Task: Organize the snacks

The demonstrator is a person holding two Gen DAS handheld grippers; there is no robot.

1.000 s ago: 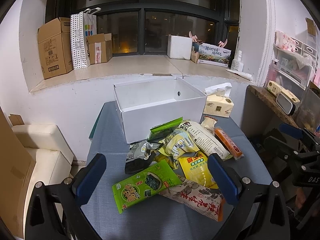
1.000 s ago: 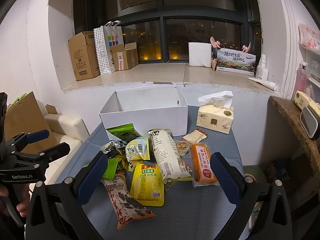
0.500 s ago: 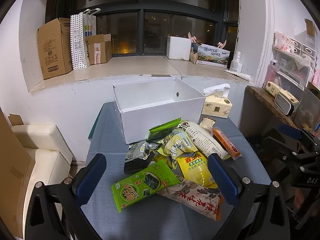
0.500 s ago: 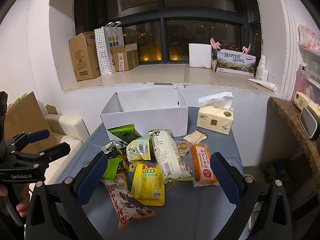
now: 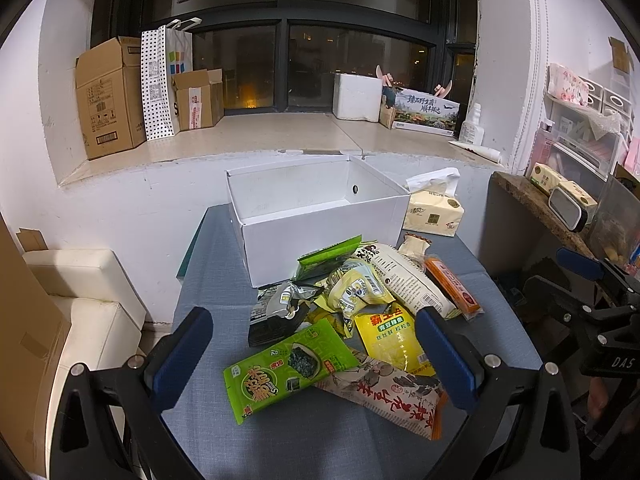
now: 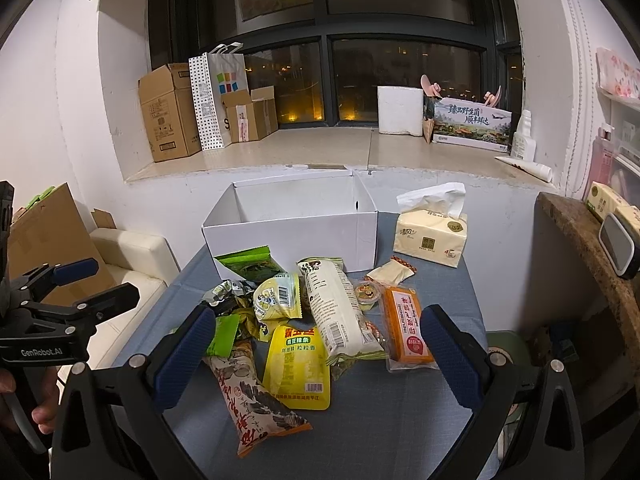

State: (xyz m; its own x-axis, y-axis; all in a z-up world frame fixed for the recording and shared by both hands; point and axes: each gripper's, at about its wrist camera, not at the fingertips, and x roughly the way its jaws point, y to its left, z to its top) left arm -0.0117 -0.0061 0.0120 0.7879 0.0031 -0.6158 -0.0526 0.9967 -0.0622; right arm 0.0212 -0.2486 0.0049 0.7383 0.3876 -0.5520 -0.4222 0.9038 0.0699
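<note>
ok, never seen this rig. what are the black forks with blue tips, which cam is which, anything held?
No robot: a person holds a two-finger gripper in each hand, with a fisheye camera on each looking along the fingers. The left gripper and the right gripper are both open and hold nothing. The right view also shows the left gripper from the side. On the blue table lies a pile of snack packets in front of an open white box, with a tissue pack beside it.

White box (image 5: 320, 248), seemingly blue-grey tablecloth (image 5: 304, 440)
</note>
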